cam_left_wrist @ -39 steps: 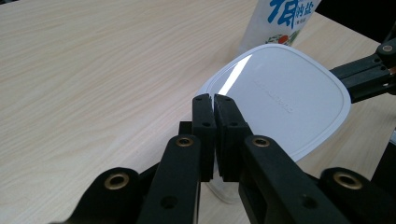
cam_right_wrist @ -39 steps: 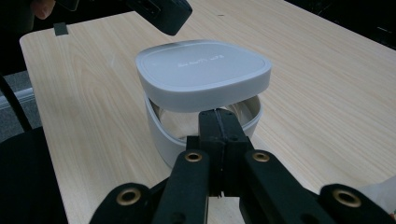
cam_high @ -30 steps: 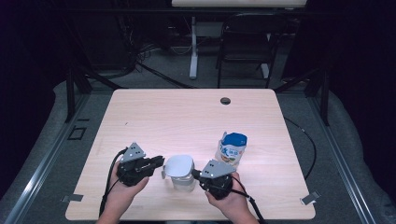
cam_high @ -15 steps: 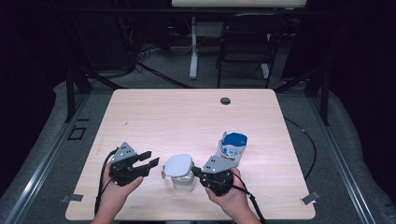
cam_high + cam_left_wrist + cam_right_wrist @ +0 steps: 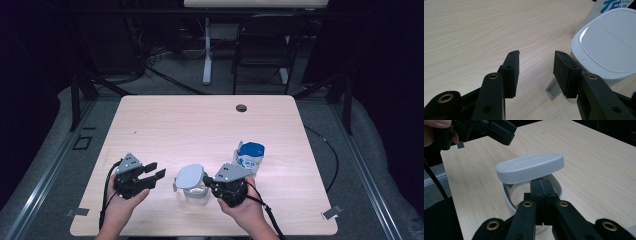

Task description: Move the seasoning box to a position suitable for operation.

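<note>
Pale wood bench (image 5: 200, 125) carries everything, seen from the high view. Left tongs (image 5: 154, 170) sit at the near left, held in the person's left hand (image 5: 122, 205), jaws apart with bare bench between them; they have just been opening, nothing between the pads. In the left gripper view the left tongs (image 5: 536, 66) stand open over the wood grain, the grey-white lid (image 5: 606, 42) just beside the right-hand pad and apart from it, a small grey tab (image 5: 552, 88) sticking out under that lid. Clear container (image 5: 195, 192) stands near the front edge at the middle, between the two hands, its lid (image 5: 190, 176) tilted on top. Right tongs (image 5: 209, 183) are clamped shut on the container's rim from the right side, held in the right hand (image 5: 245, 207). In the right gripper view the right tongs (image 5: 541, 185) pinch the container wall (image 5: 509, 200), one pad inside and one outside, lid (image 5: 530, 167) resting tilted above them. White pouch with blue cap (image 5: 248, 157) stands upright just behind the right hand. Dark round hole (image 5: 241, 108) sits at the bench's far edge
</note>
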